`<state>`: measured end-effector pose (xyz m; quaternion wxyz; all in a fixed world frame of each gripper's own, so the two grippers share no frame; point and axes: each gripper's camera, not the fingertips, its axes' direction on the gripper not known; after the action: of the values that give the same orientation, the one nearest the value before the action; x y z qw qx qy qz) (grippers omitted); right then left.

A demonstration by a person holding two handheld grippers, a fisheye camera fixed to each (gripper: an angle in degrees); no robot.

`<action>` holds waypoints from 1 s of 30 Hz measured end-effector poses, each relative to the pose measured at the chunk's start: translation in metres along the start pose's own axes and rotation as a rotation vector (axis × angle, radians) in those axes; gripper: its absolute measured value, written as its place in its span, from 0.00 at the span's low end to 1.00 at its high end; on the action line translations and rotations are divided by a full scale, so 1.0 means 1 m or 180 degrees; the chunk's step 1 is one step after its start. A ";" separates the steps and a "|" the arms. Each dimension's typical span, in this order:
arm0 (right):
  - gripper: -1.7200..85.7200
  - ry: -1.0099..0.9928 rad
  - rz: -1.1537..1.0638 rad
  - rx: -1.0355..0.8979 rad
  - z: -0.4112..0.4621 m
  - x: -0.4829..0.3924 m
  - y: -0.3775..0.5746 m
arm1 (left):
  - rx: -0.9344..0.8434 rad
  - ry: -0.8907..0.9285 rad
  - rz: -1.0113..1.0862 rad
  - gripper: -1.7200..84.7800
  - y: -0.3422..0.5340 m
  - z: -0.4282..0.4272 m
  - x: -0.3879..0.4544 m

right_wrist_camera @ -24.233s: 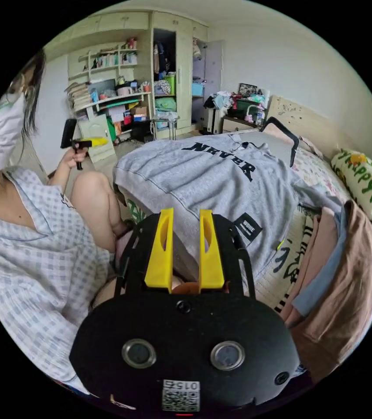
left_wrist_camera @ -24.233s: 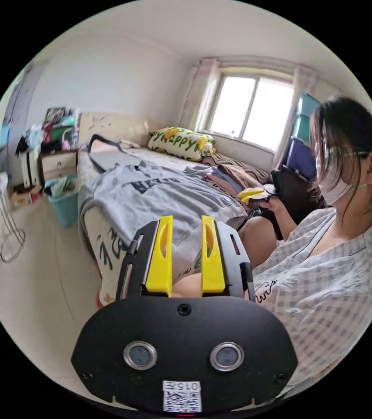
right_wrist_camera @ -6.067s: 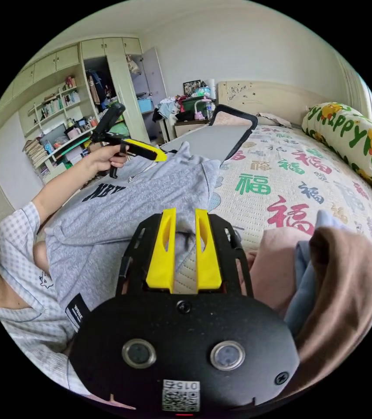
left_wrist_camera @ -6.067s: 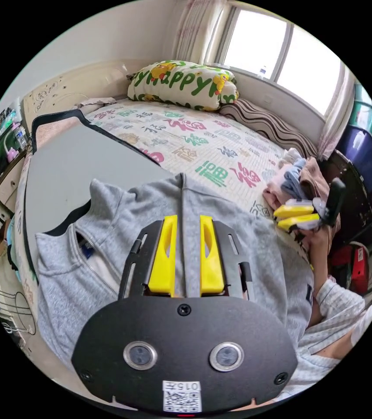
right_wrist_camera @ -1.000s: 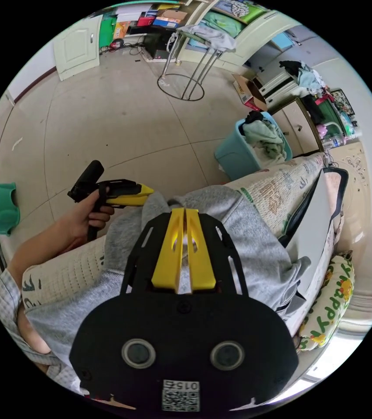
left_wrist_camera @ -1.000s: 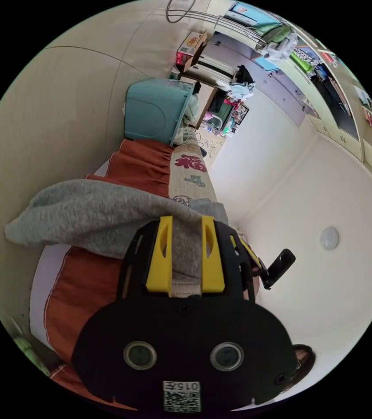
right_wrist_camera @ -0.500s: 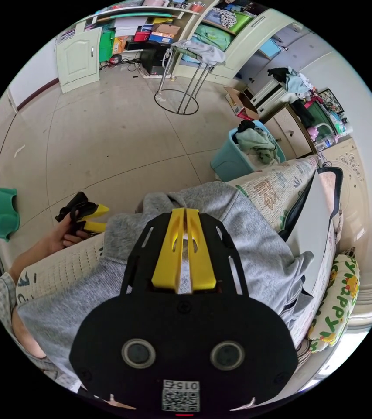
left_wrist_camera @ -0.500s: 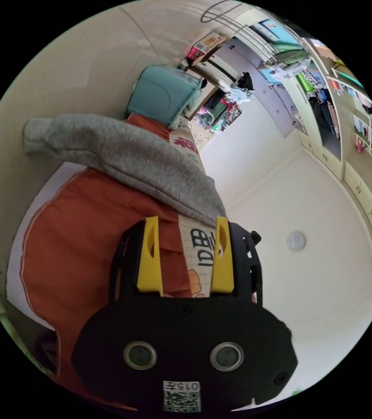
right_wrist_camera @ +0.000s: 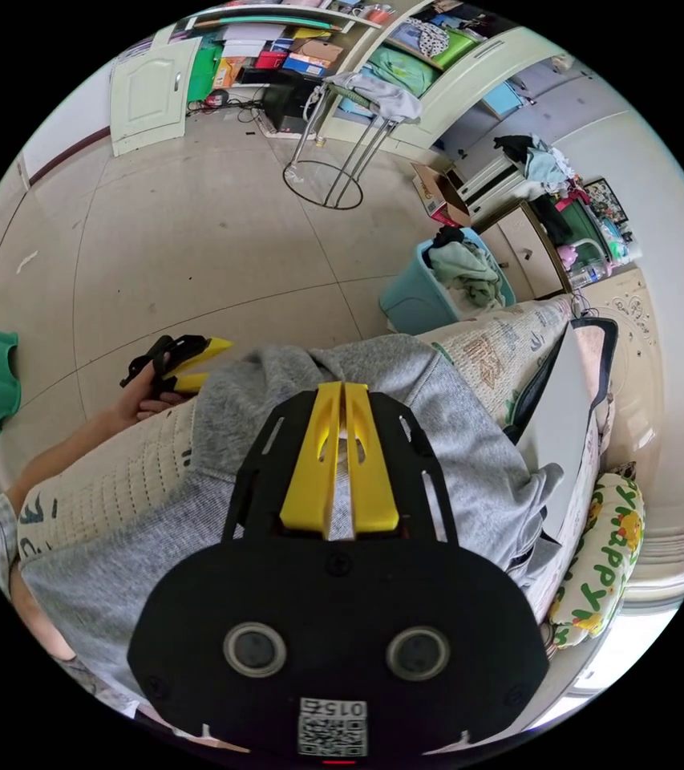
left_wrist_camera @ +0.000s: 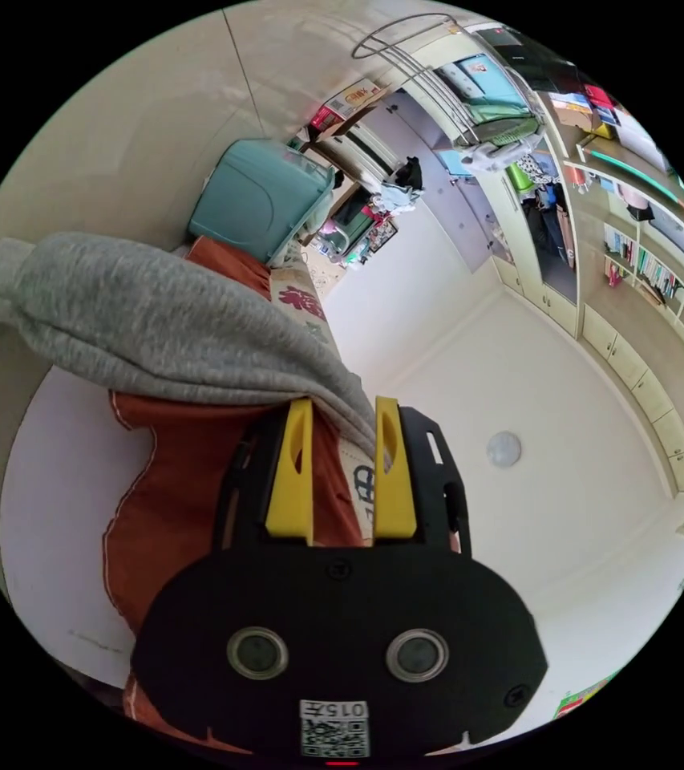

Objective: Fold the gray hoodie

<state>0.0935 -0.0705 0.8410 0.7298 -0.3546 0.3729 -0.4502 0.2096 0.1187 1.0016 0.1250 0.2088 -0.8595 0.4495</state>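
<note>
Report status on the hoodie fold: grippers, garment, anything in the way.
Left gripper open beside the bed edge. Right gripper shut, fingers pressed onto the gray hoodie. Hoodie sleeve dangling off the bed. Gray board alongside the hoodie.

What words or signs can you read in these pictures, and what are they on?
"appy", in green letters lying sideways, on the pillow.
"福", in red, on the bed cover.
Other characters on the bed cover's side: too blurred or cut off to read.
Print on the cardboard box on the floor: too small to read.
Print on the white sticker: too small to be sure of.
</note>
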 end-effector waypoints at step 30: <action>0.02 0.0332 -0.0168 0.0027 -0.052 -0.001 0.040 | 0.0427 -0.0160 -0.0575 0.22 -0.015 0.008 -0.084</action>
<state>0.0642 -0.0649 0.7825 0.6987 -0.3372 0.3990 -0.4888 0.2910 0.1247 0.9738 0.1292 0.3045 -0.8080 0.4875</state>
